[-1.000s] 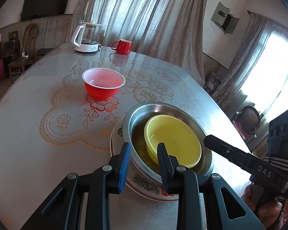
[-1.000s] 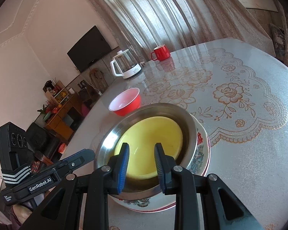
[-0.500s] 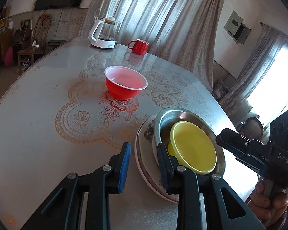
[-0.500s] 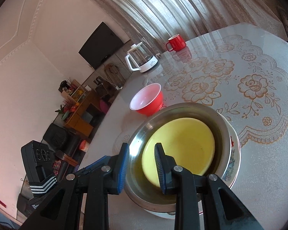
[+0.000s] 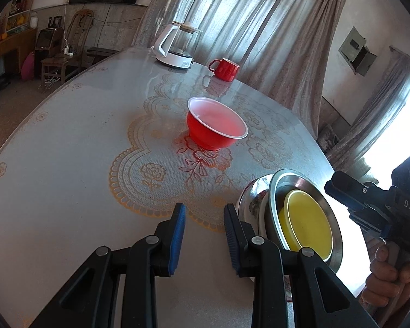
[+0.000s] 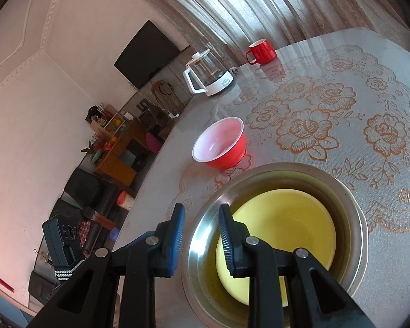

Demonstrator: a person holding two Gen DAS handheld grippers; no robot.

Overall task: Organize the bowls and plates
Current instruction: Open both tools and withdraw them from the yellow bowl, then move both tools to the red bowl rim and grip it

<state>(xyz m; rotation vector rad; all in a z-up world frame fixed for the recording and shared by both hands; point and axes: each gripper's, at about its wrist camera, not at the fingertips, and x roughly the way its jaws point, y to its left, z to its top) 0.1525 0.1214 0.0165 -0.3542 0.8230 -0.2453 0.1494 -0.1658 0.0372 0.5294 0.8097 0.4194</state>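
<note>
On the table (image 6: 341,63) before me, a small bowl (image 6: 281,227) sits inside a metal basin (image 6: 205,235), the basin resting on a plate (image 5: 250,205) near the table's edge. Beyond the stack, toward the table's middle, a second bowl (image 6: 220,143) stands alone, well apart. At the far side, a kettle (image 6: 207,75) and a mug (image 6: 261,51) stand near each other, in front of the curtains (image 5: 259,19). My left gripper (image 5: 203,218) hangs over the table just left of the stack; my right gripper (image 6: 201,218) straddles the basin's near rim, one finger inside, one outside.
</note>
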